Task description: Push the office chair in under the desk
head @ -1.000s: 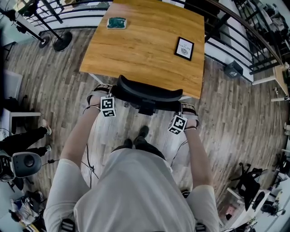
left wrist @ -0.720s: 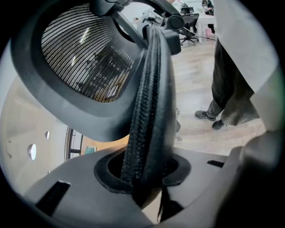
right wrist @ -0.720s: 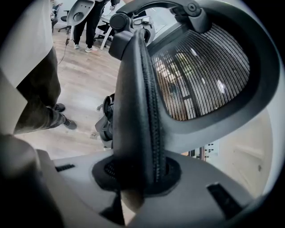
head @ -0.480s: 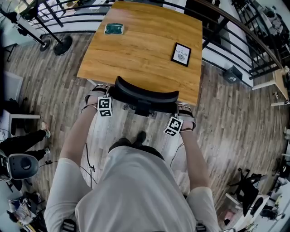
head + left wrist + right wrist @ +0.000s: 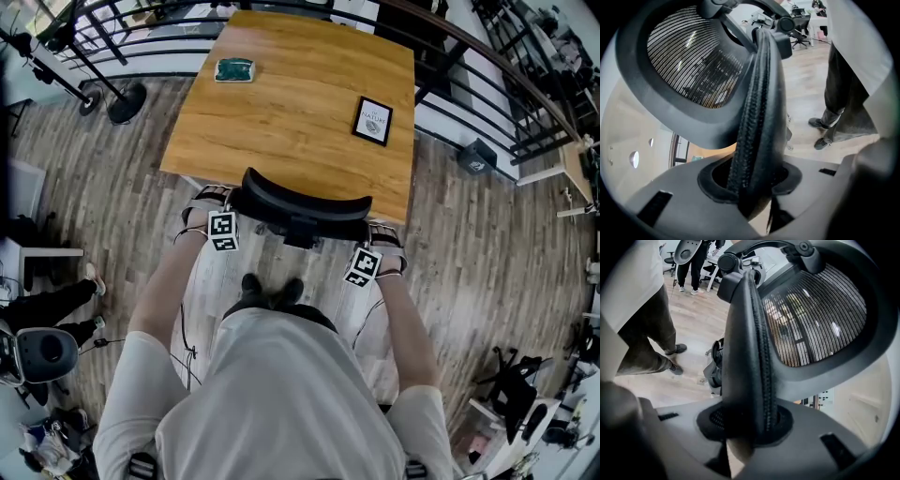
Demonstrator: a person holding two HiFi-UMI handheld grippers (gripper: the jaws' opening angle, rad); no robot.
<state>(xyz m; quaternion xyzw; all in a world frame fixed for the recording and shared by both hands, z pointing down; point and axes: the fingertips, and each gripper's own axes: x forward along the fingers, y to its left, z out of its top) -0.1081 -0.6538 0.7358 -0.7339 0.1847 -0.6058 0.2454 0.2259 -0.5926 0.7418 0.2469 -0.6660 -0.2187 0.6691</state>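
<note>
The office chair point(image 5: 302, 208) has rolled closer to the desk point(image 5: 291, 103). The left gripper point(image 5: 208, 195), jaws just easing wider, and the right gripper point(image 5: 384, 231) clamp its backrest edges; even pressure should keep it straight.

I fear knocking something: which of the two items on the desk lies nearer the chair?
The black-framed card, on the right; the teal item lies at the far left.

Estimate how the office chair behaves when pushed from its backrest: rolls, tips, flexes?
The office chair probably glides easily: the plank floor is hard and smooth. Its mesh panel looks light for its size; the stitched padded edge may give slightly. Pushed near its top, it could rock before rolling.
</note>
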